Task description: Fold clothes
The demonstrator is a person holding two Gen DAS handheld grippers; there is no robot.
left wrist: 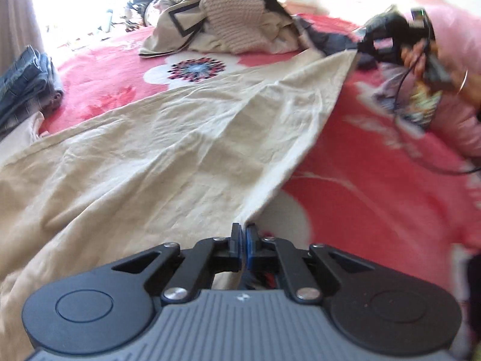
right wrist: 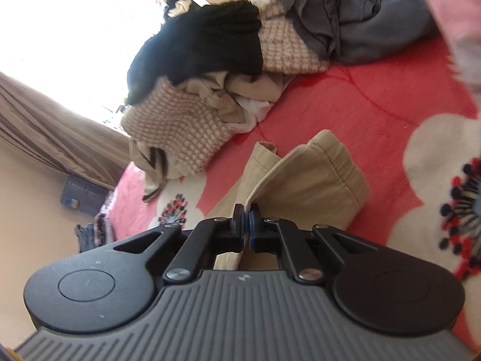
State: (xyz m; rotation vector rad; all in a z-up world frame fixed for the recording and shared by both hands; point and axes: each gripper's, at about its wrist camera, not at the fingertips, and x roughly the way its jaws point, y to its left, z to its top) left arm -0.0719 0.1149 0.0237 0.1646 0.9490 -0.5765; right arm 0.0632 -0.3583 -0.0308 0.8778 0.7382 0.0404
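Your left tool and right tool each pinch the wrinkled beige cotton garment stretched across the red floral bed.

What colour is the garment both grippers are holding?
Plain beige garment, with no pattern; it shows best in the left wrist view.

Red floral blanket covered the bed, brown curtain hung beside a bright window, dark box sat on the floor below the curtain.
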